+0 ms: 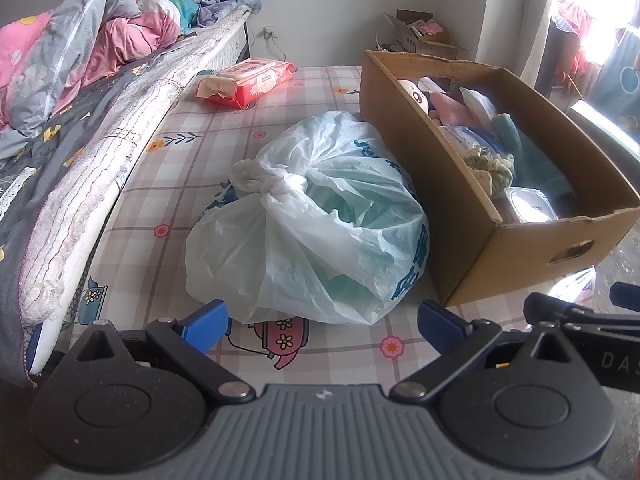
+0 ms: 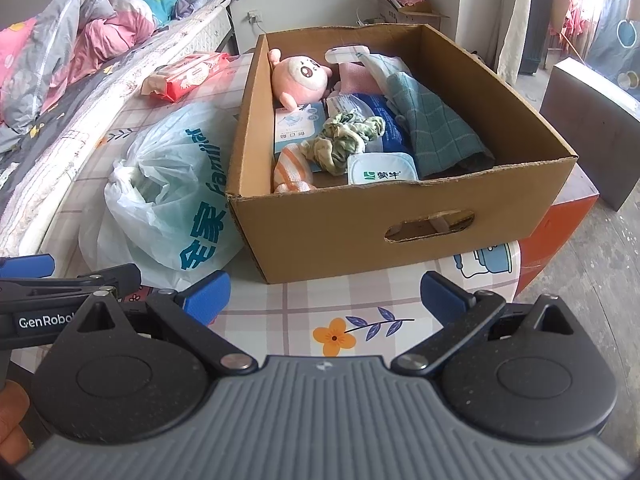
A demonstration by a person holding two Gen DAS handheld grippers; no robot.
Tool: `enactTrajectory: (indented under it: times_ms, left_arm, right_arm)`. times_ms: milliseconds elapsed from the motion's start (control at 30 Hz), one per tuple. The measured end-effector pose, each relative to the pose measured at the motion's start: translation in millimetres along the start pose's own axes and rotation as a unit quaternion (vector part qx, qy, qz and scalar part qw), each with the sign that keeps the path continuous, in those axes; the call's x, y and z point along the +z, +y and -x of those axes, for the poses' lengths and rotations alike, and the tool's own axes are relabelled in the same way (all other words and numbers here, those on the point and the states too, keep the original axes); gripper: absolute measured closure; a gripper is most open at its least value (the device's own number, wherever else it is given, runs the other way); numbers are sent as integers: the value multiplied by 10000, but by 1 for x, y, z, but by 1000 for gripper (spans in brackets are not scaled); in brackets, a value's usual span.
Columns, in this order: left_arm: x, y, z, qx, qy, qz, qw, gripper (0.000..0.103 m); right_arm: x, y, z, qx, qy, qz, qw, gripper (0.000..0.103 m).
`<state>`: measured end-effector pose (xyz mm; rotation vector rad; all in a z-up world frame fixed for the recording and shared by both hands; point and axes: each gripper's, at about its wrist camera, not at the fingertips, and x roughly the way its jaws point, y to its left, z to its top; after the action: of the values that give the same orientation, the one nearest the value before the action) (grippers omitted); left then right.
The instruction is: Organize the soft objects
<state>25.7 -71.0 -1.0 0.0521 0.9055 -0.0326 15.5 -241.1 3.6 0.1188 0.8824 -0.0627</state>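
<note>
Two grippers I hold, both with fingers spread wide and holding nothing: the left gripper (image 1: 322,322) hangs before one knotted white plastic bag (image 1: 316,224), the right gripper (image 2: 324,298) before one open cardboard box (image 2: 360,216). Bag and box touch, both on the flowered checked tablecloth (image 2: 320,300). Inside the box I count one pink plush toy (image 2: 304,76), one teal towel (image 2: 432,124), one green crumpled cloth (image 2: 340,136) and one striped orange sock (image 2: 290,170). One red wipes pack (image 1: 248,82) lies well apart, near the mattress (image 1: 132,128).
</note>
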Motion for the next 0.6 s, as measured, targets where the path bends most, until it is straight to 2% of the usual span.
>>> enactTrajectory:
  times_ms: [600]
  left_arm:
    - [0, 0, -5, -29, 102, 3, 9999, 2]
  right_arm:
    - [-1, -1, -5, -19, 76, 1, 10000, 1]
